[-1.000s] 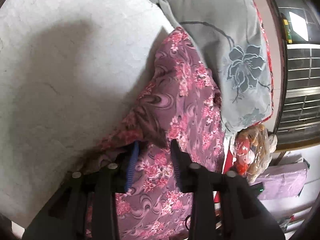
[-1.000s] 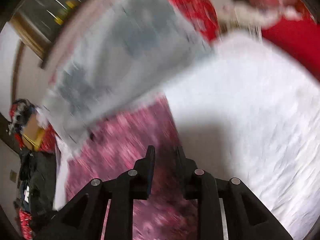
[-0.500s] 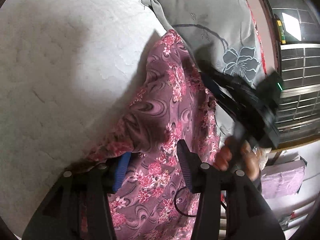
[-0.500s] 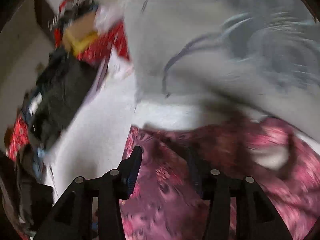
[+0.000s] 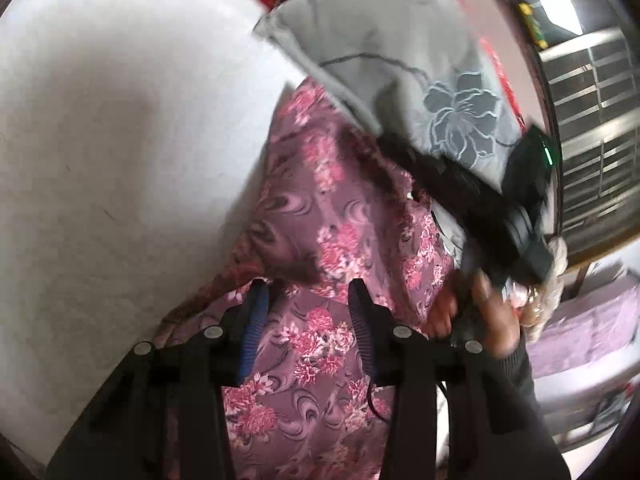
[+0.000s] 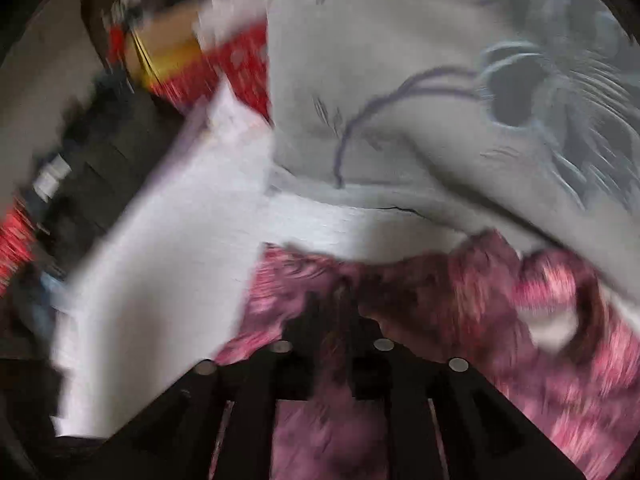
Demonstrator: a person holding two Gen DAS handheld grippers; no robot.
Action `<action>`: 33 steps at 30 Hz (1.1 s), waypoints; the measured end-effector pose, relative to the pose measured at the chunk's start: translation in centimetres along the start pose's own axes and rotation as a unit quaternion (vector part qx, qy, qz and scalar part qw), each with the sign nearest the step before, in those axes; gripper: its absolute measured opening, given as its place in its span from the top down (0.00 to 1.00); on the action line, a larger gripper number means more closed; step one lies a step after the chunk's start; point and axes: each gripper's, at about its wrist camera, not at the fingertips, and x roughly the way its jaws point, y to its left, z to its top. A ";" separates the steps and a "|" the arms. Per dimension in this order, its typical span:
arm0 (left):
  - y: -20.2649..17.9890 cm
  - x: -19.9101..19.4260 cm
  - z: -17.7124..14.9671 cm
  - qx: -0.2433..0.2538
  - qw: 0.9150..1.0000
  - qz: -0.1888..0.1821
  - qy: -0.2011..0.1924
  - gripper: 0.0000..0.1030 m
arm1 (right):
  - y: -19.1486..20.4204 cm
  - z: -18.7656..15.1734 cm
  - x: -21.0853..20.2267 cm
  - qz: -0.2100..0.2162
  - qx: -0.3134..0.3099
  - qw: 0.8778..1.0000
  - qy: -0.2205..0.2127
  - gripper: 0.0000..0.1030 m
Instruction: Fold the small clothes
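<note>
One floral garment, one grey pillow, left gripper jaws spread, right gripper jaws pinching garment.

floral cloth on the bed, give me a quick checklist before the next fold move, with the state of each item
1. Right gripper shut on the floral cloth: ok, its fingers are close together with fabric bunched between them, though the view is blurred.
2. Left gripper holding cloth: not ok, its fingers are spread wide with the cloth lying flat between them.
3. Cloth flat on the white sheet: not ok, it is rumpled and ridged.
4. Grey pillow off the cloth: not ok, its edge overlaps the cloth's far end.
5. Grippers apart from each other: ok in the left wrist view.
6. Right wrist view sharp enough to aim: not ok, motion blur.
</note>
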 end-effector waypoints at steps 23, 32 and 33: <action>-2.6 -3.3 -6.5 0.126 0.976 0.123 0.129 0.40 | -12.2 -21.5 -22.5 -0.090 0.189 0.977 0.036 0.53; 4.1 -9.6 -14.8 0.070 0.968 0.141 0.197 0.40 | -10.0 -35.4 -28.6 -0.100 0.212 0.968 0.087 0.45; 3.9 -9.5 -15.5 0.068 0.967 0.140 0.201 0.40 | -9.9 -36.4 -28.4 -0.099 0.219 0.967 0.088 0.45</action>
